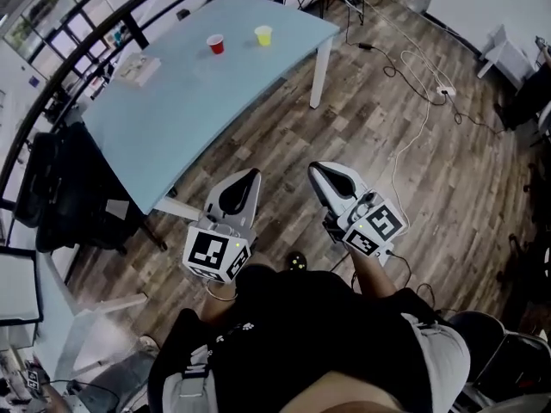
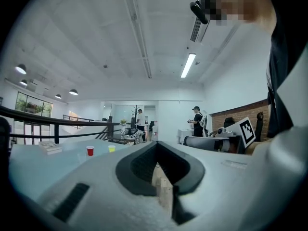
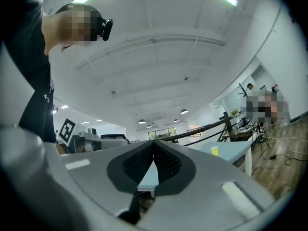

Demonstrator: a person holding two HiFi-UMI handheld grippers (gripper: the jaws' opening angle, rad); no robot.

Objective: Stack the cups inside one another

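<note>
Person stood on the wood floor [image 1: 448, 188], well short of the near end of the pale blue table [image 1: 198, 119], 1 gripper in each hand, both held out at about waist height and pointing toward the table.

Left gripper [image 1: 250, 179]: jaws clenched, tips meeting, nothing between them; only floor and table showed through the gap behind the tips. Marker cube [image 1: 215, 255] sat at its rear, over the hand.

Right gripper [image 1: 323, 175]: jaws likewise pressed together and empty. It was carried beside the left gripper, the 2 apart and not touching.

2 cups stood upright toward the far end of the table, well apart from both grippers. Red cup [image 1: 215, 44] sat further in from the far end's edge; yellow cup [image 1: 263, 34] stood to its right, nearer that edge and the corner with the white leg [image 1: 318, 76]. Cups separate, a clear gap between them, neither inside the other.

A pale flat stack, book or box, cannot tell which [image 1: 138, 67], lay near the table's left edge, by the dark railing [image 1: 95, 41]. Black chair [image 1: 60, 192] stood off the table's near left corner. White cable [image 1: 413, 67] trailed across the floor past the right edge.

Left gripper view showed 2 people [image 2: 197, 121] standing far across the room.
</note>
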